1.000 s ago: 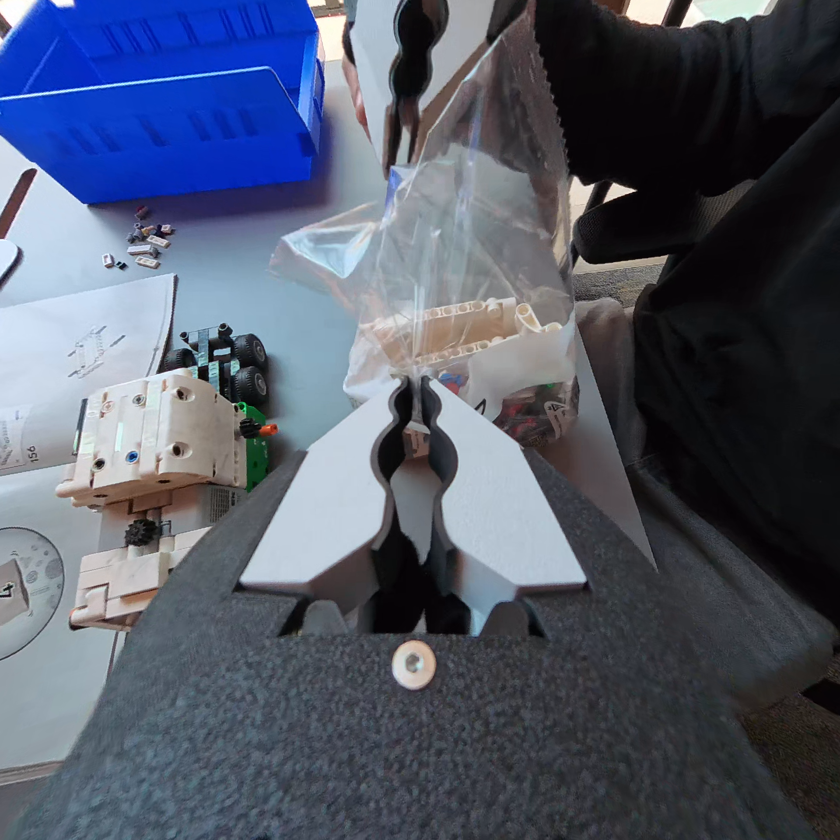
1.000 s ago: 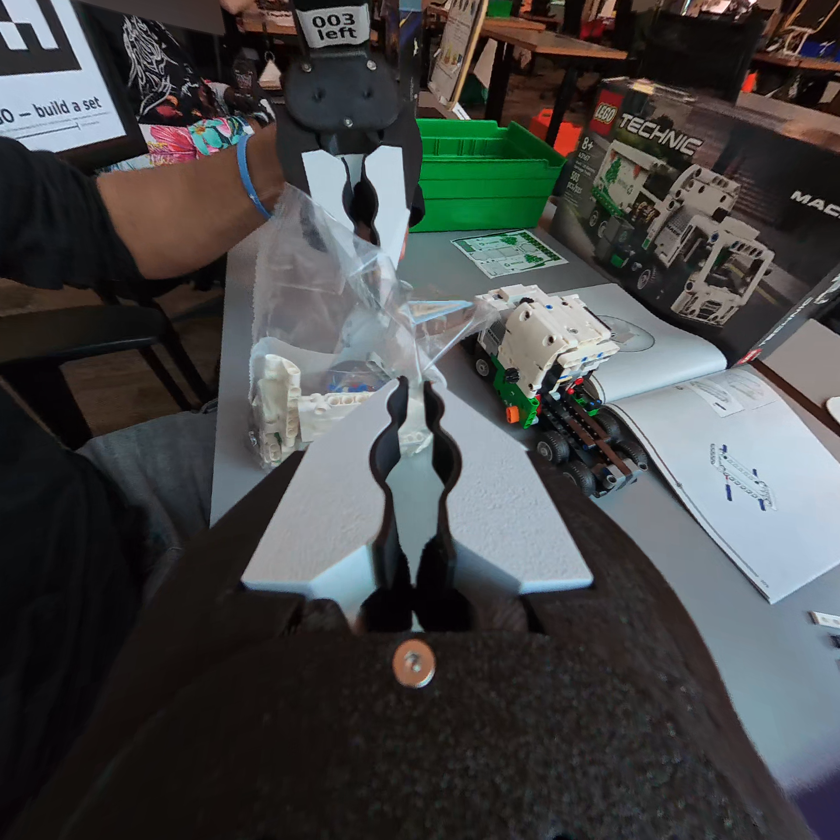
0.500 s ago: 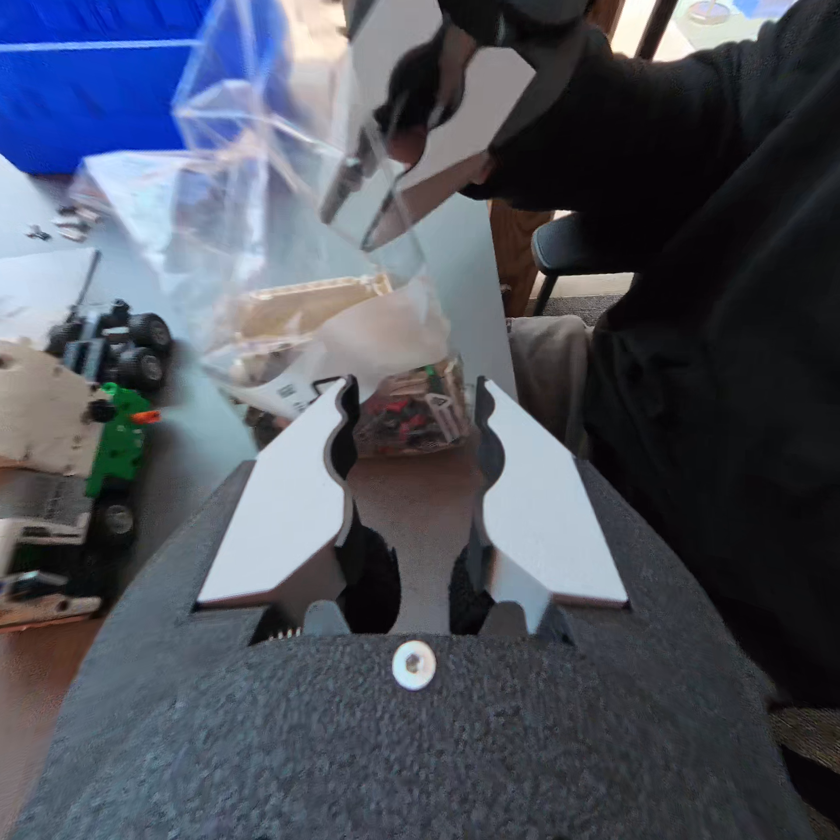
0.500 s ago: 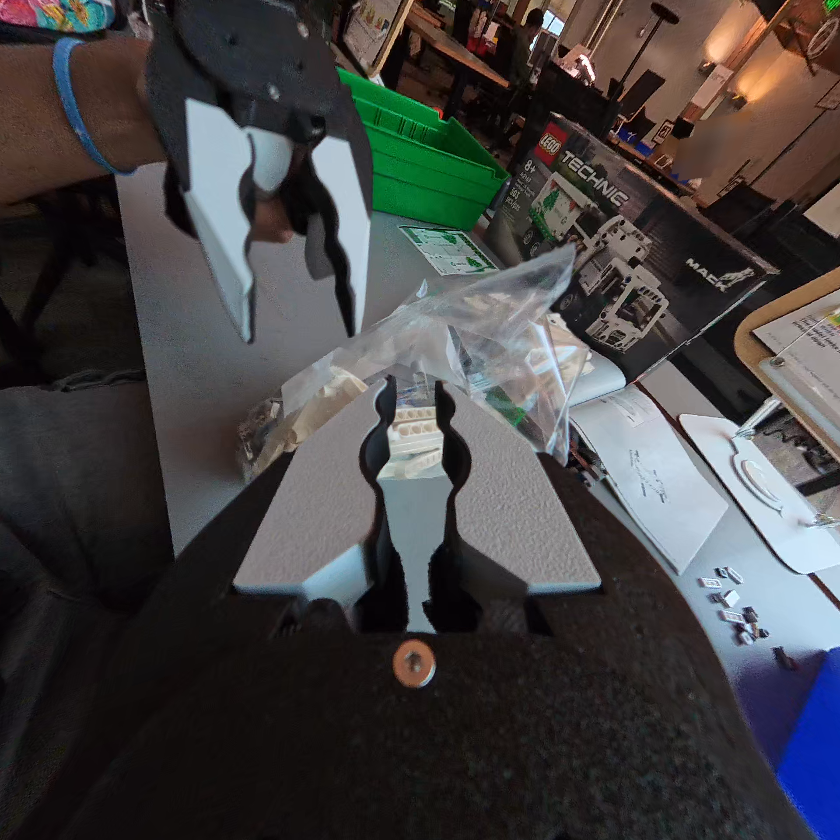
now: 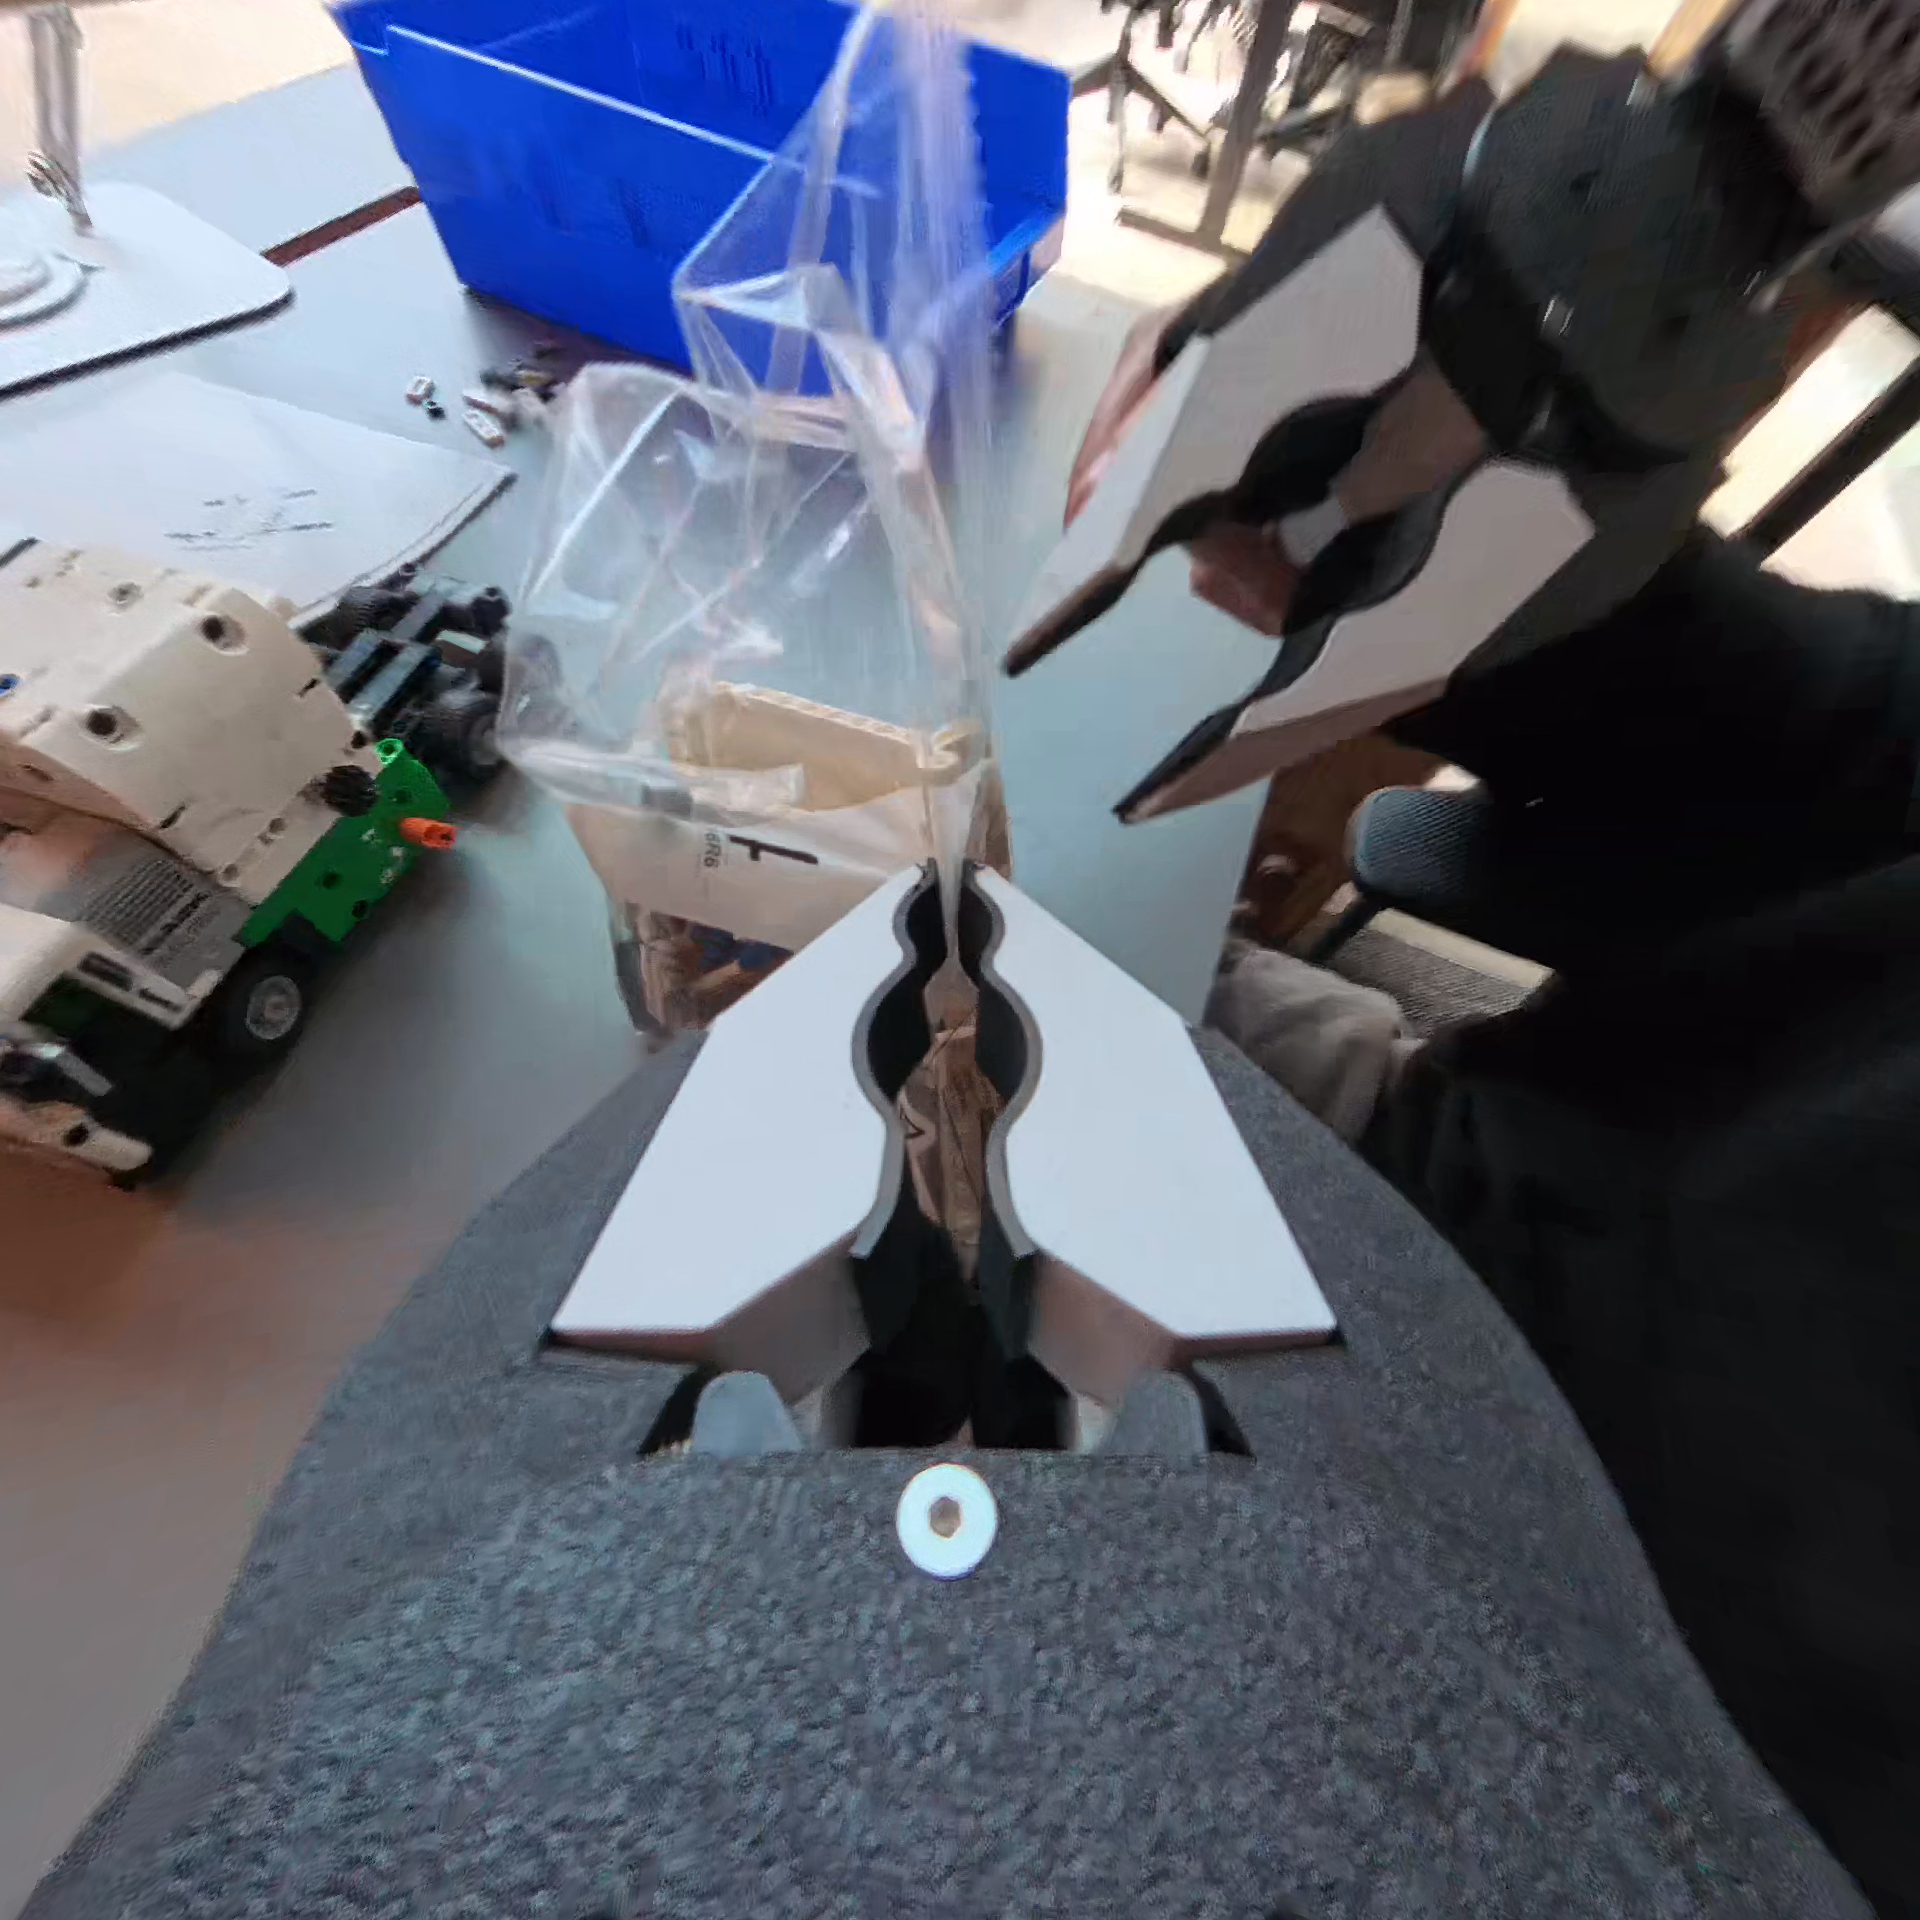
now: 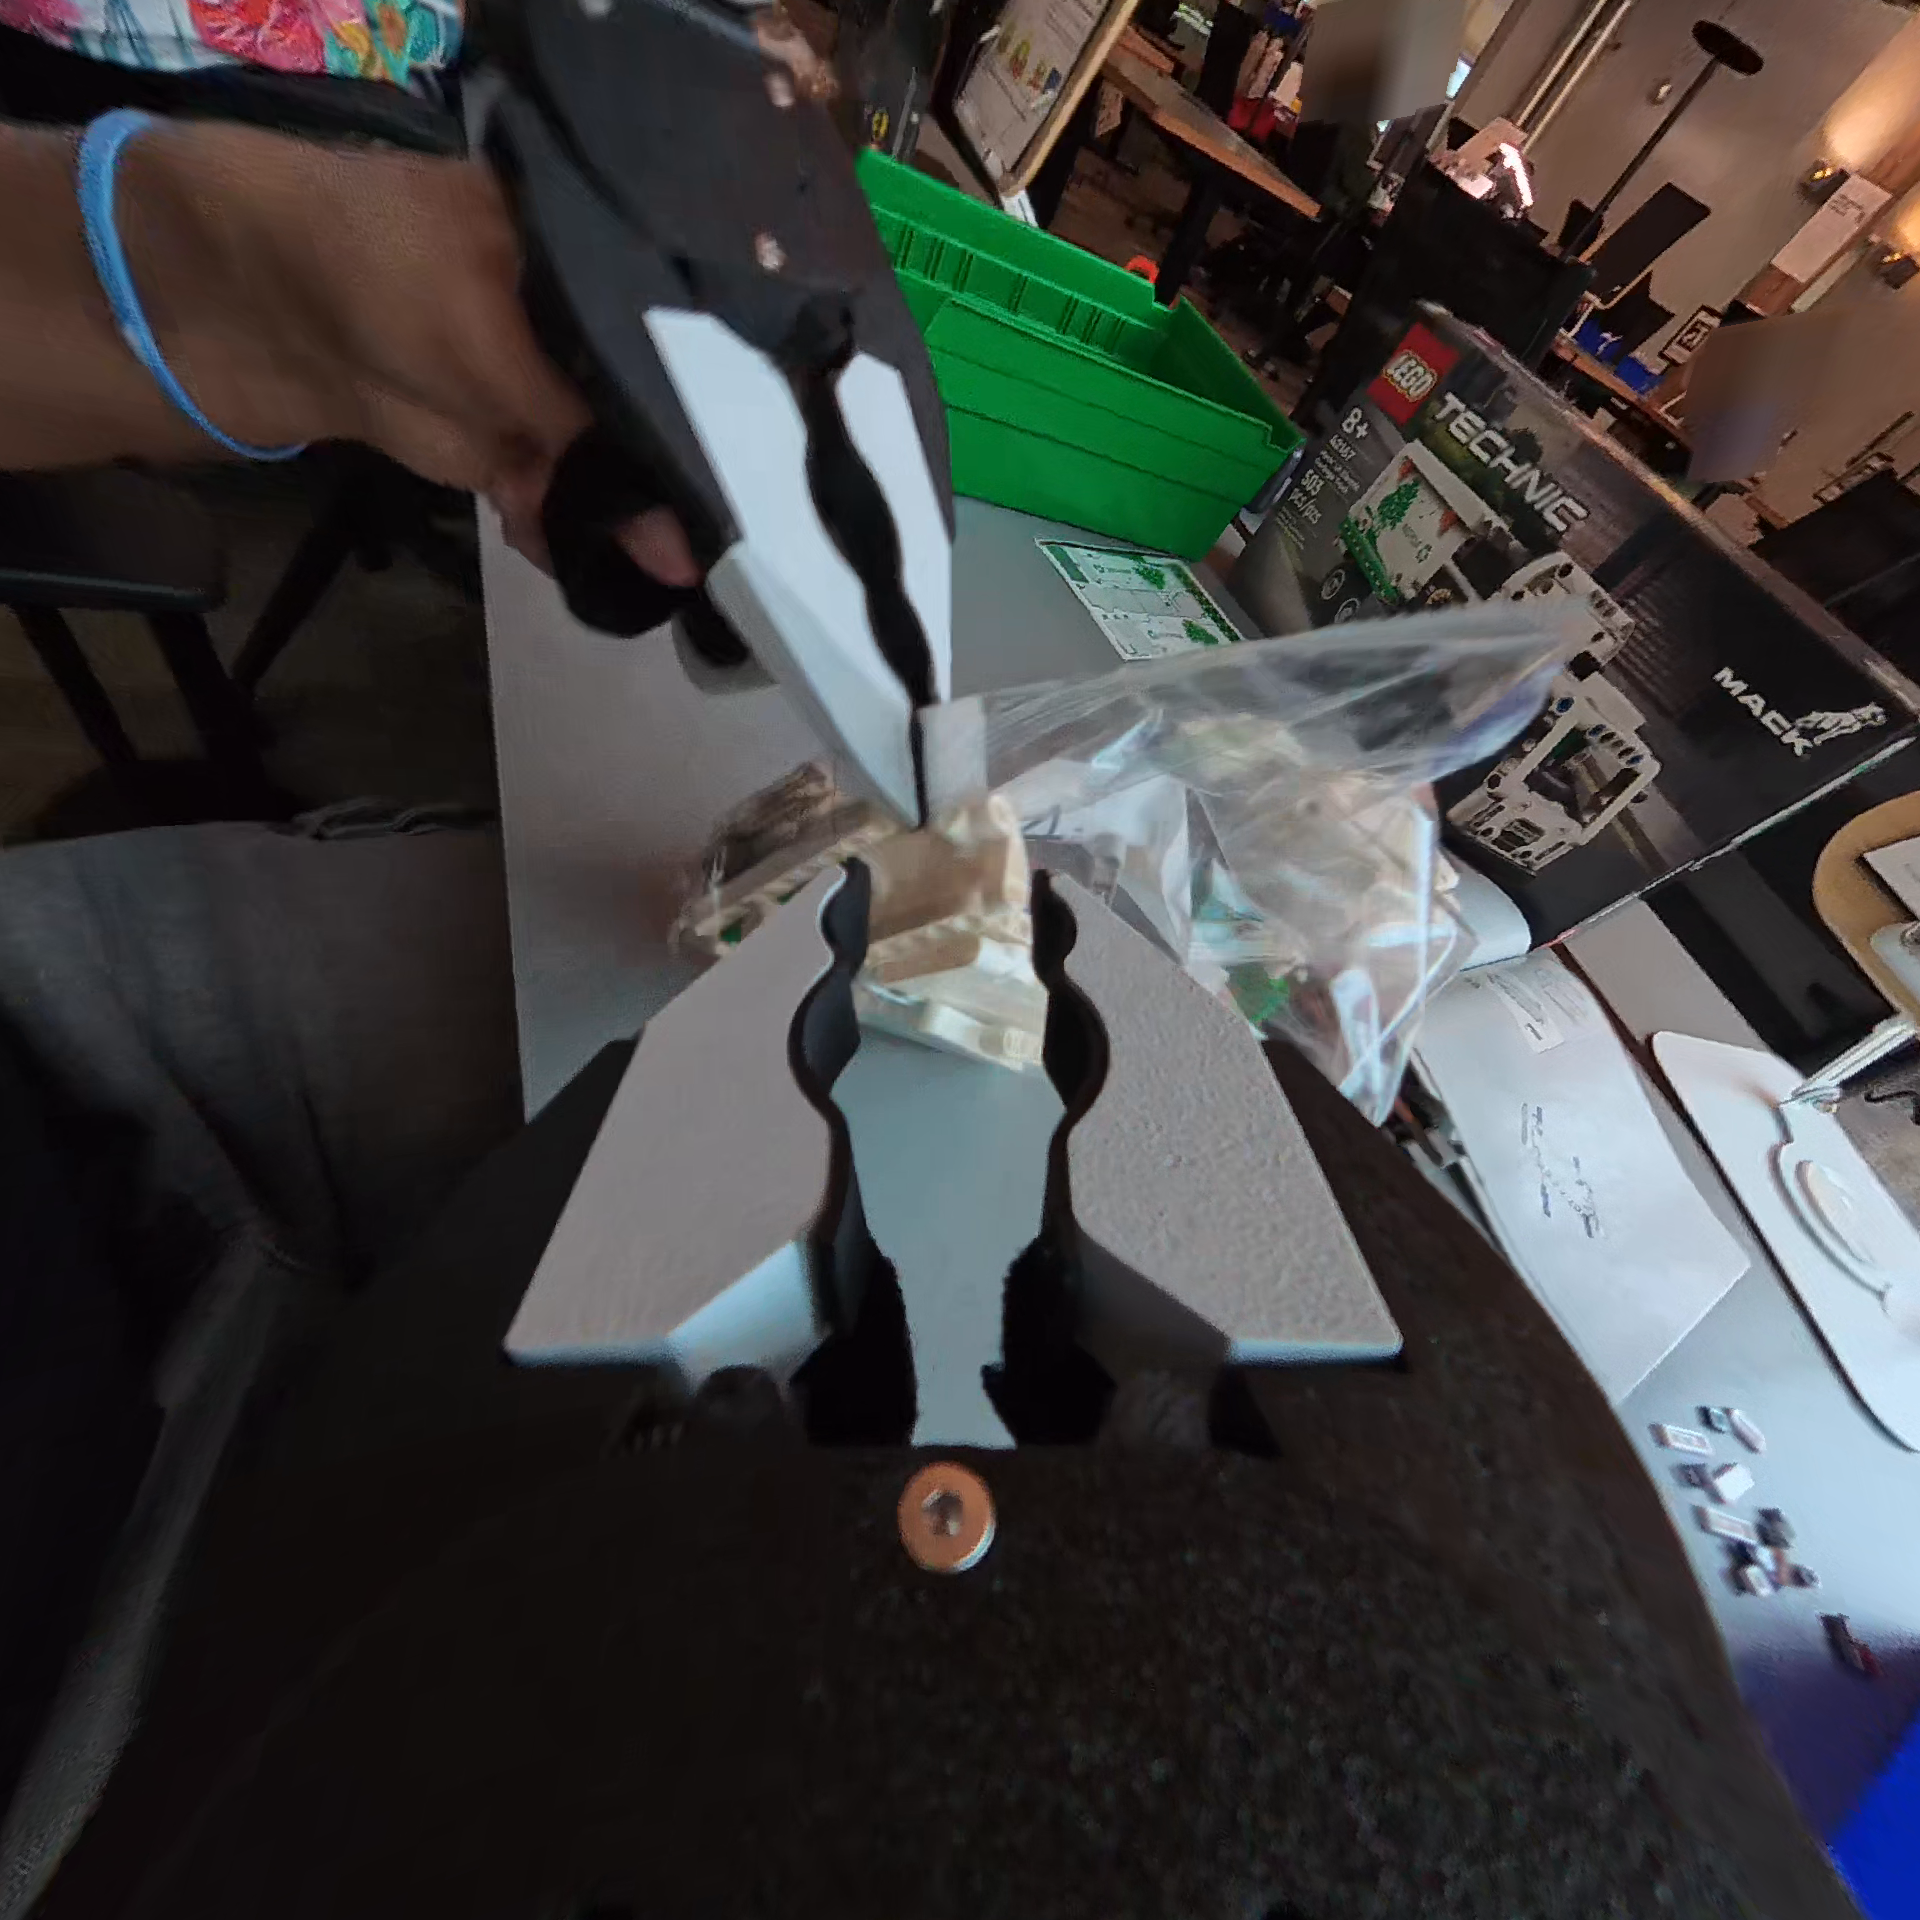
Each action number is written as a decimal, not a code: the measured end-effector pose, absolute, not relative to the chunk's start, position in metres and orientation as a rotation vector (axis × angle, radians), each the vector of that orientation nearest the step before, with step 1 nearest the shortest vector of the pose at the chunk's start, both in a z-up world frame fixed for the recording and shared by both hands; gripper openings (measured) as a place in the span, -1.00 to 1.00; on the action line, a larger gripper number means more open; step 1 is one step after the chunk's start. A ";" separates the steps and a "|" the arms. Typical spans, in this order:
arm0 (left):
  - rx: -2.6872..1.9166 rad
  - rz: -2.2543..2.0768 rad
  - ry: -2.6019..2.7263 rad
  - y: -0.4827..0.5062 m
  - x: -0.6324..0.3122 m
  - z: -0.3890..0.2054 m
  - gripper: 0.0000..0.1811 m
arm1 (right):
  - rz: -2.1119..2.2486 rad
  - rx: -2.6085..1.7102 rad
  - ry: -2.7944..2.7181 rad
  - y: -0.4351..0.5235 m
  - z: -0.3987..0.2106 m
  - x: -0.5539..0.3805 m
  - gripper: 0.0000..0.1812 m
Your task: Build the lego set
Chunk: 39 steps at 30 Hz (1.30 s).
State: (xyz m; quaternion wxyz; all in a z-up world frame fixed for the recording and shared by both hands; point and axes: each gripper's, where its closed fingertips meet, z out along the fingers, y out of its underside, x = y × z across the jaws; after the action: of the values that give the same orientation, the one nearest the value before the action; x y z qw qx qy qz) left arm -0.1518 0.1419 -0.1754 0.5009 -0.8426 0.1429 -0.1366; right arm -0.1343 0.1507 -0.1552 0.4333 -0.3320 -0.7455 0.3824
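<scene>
A clear plastic bag (image 5: pixel 779 623) of white and coloured lego pieces rests on the grey table (image 5: pixel 436 1091) near its edge. My left gripper (image 5: pixel 948 883) is shut on the bag's film, and the upper part of the bag stands up loose. In the right wrist view the left gripper (image 6: pixel 920 800) pinches the bag (image 6: pixel 1247 790) from above. My right gripper (image 6: pixel 945 894) is open and empty, just short of the bag's white pieces. It also shows in the left wrist view (image 5: pixel 1070 738), to the right of the bag and apart from it.
A part-built white and green truck (image 5: pixel 177 727) sits left of the bag on an open instruction booklet (image 5: pixel 239 488). A blue bin (image 5: pixel 644 156) and loose small pieces (image 5: pixel 478 400) lie behind. A green bin (image 6: pixel 1060 416) and the set's box (image 6: pixel 1558 582) stand farther along the table.
My left gripper, open half a second ago, has shut on the bag's film again. My right gripper has let go of the bag and opened wider.
</scene>
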 end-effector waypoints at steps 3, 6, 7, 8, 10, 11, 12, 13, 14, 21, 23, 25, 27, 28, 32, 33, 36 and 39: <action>-2.025 -0.633 0.277 0.136 -0.139 -0.144 -1.00 | 0.851 -0.743 -1.772 0.145 -0.137 -0.129 -0.62; -2.022 -0.778 0.272 0.136 -0.129 -0.128 -1.00 | 0.807 -0.714 -1.753 0.140 -0.131 -0.131 -0.63; -2.029 -0.796 0.270 0.138 -0.128 -0.127 -1.00 | 0.822 -0.721 -1.752 0.140 -0.130 -0.131 -0.65; -2.026 -0.827 0.271 0.139 -0.125 -0.127 -1.00 | 0.844 -0.725 -1.754 0.140 -0.129 -0.130 -0.68; -2.020 -0.903 0.274 0.139 -0.118 -0.129 -1.00 | 0.876 -0.727 -1.774 0.139 -0.131 -0.128 -0.73; -2.019 -0.909 0.271 0.142 -0.119 -0.131 -1.00 | 0.874 -0.738 -1.792 0.140 -0.136 -0.128 -0.75; -2.014 -0.909 0.267 0.144 -0.121 -0.132 -1.00 | 0.885 -0.749 -1.814 0.142 -0.141 -0.127 -0.78; -2.002 -0.917 0.266 0.146 -0.123 -0.132 -1.00 | 0.933 -0.768 -1.842 0.140 -0.145 -0.127 -0.81; -1.992 -0.935 0.272 0.148 -0.124 -0.132 -1.00 | 1.007 -0.787 -1.849 0.139 -0.146 -0.127 -0.79; -1.979 -1.042 0.334 0.147 -0.124 -0.131 -1.00 | 1.077 -0.854 -1.908 0.148 -0.146 -0.118 -0.51; -1.966 -1.064 0.339 0.148 -0.123 -0.130 -1.00 | 1.031 -0.862 -1.901 0.155 -0.146 -0.119 -0.46; -1.956 -1.097 0.347 0.151 -0.119 -0.131 -1.00 | 1.037 -0.880 -1.872 0.156 -0.144 -0.124 -0.48; -1.960 -1.097 0.367 0.155 -0.115 -0.135 -1.00 | 1.021 -0.893 -1.865 0.158 -0.146 -0.130 -0.54; -1.960 -1.095 0.371 0.156 -0.115 -0.135 -1.00 | 1.014 -0.894 -1.867 0.159 -0.147 -0.131 -0.54; -1.974 -1.115 0.395 0.157 -0.112 -0.142 -1.00 | 0.993 -0.871 -1.904 0.154 -0.154 -0.135 -0.64; -1.982 -1.116 0.399 0.158 -0.112 -0.146 -1.00 | 0.973 -0.857 -1.912 0.155 -0.157 -0.136 -0.71; -1.941 -1.165 0.369 0.158 -0.114 -0.142 -1.00 | 1.036 -0.822 -1.872 0.156 -0.152 -0.139 -0.86; -1.974 -1.077 0.390 0.160 -0.119 -0.146 -1.00 | 1.009 -0.799 -1.883 0.158 -0.158 -0.143 -0.91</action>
State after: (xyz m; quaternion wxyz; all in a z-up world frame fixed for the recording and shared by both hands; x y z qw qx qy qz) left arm -0.1187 0.1596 -0.1459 0.4165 -0.7864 0.1553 -0.4288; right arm -0.1427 0.1579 -0.1576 0.4170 -0.3183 -0.7504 0.4021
